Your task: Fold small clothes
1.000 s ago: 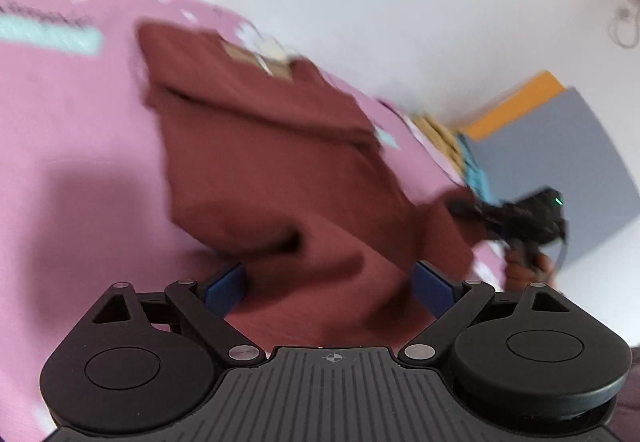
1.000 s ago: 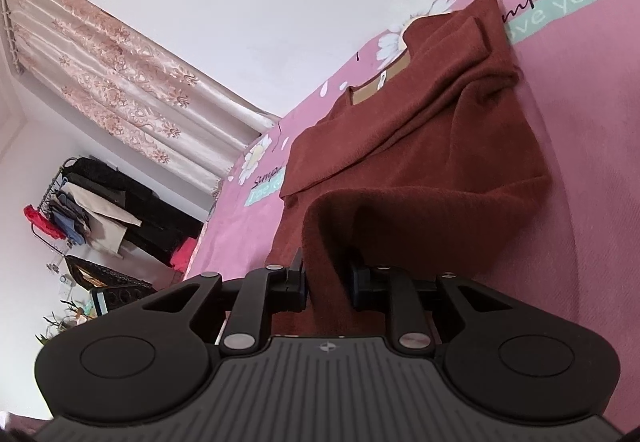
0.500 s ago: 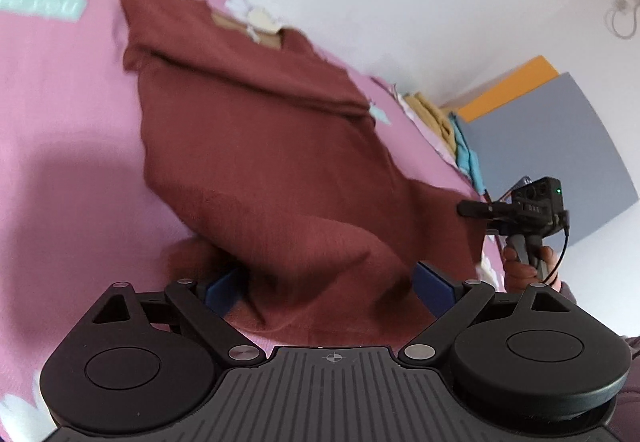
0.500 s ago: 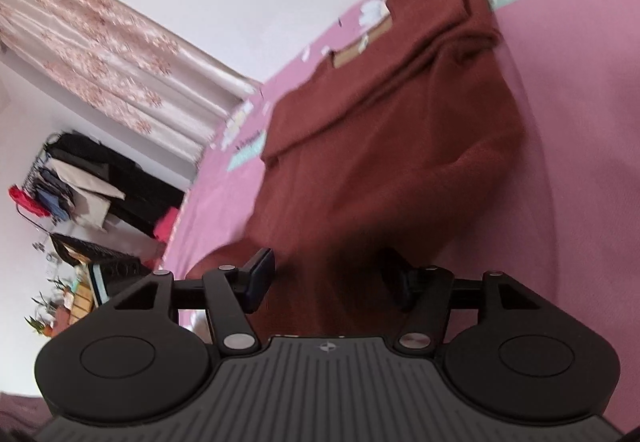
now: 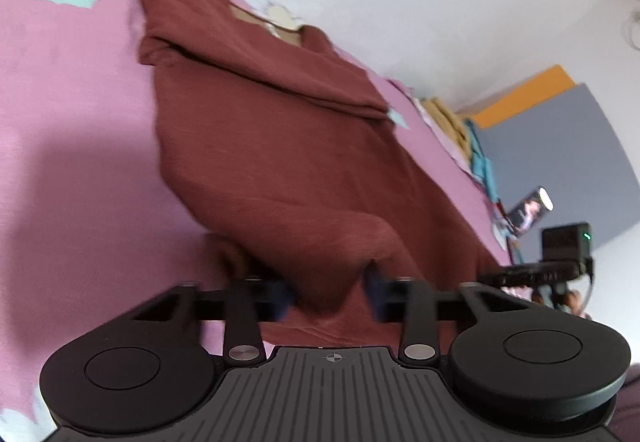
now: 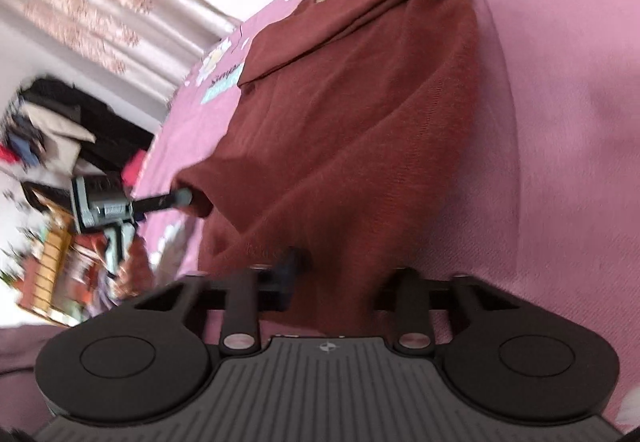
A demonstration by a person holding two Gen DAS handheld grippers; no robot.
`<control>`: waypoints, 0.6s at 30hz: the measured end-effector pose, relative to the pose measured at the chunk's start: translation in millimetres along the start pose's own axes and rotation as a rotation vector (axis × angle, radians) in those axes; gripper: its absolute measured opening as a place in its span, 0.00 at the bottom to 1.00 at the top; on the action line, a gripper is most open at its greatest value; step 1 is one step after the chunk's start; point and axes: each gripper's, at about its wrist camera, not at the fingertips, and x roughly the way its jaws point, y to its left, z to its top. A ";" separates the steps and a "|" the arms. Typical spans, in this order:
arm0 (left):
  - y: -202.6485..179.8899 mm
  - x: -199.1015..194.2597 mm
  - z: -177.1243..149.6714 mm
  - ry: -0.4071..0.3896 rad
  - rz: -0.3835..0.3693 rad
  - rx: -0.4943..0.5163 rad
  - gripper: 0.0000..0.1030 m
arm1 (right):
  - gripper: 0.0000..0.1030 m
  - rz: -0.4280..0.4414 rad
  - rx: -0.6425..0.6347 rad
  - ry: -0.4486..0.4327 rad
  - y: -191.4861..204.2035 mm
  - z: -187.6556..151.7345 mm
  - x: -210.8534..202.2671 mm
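Observation:
A maroon knit sweater lies on the pink bedsheet, collar at the far end, sleeves folded across the chest. My left gripper is closed on the sweater's near hem, lifting a bunch of cloth between the blue pads. In the right wrist view the sweater fills the middle. My right gripper stands open around the near hem; the right finger is hidden under cloth. The left gripper also shows there, pinching the hem corner.
A pile of folded clothes sits at the bed's far right by a grey and orange wall. A phone on a stand is near it. Curtains and a clothes rack are at the left of the right wrist view.
My left gripper went from open to closed on the hem. My right gripper let go of the hem it held and opened. Both views shifted closer over the sweater.

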 end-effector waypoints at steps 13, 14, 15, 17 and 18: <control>-2.4 -9.3 35.9 -0.170 -0.045 -0.051 0.77 | 0.09 0.144 -0.022 -0.215 12.5 66.6 -7.8; -0.9 -11.6 40.0 -0.187 -0.056 -0.060 0.77 | 0.09 0.148 -0.016 -0.224 12.0 73.0 -5.8; 1.4 -14.9 43.8 -0.205 -0.072 -0.070 0.77 | 0.09 0.154 -0.009 -0.229 10.4 78.8 -3.2; 5.9 -20.4 52.7 -0.240 -0.100 -0.087 0.77 | 0.09 0.166 0.002 -0.231 8.6 89.4 2.9; 8.0 -22.2 57.6 -0.256 -0.101 -0.091 0.78 | 0.09 0.169 0.004 -0.230 8.2 94.4 6.0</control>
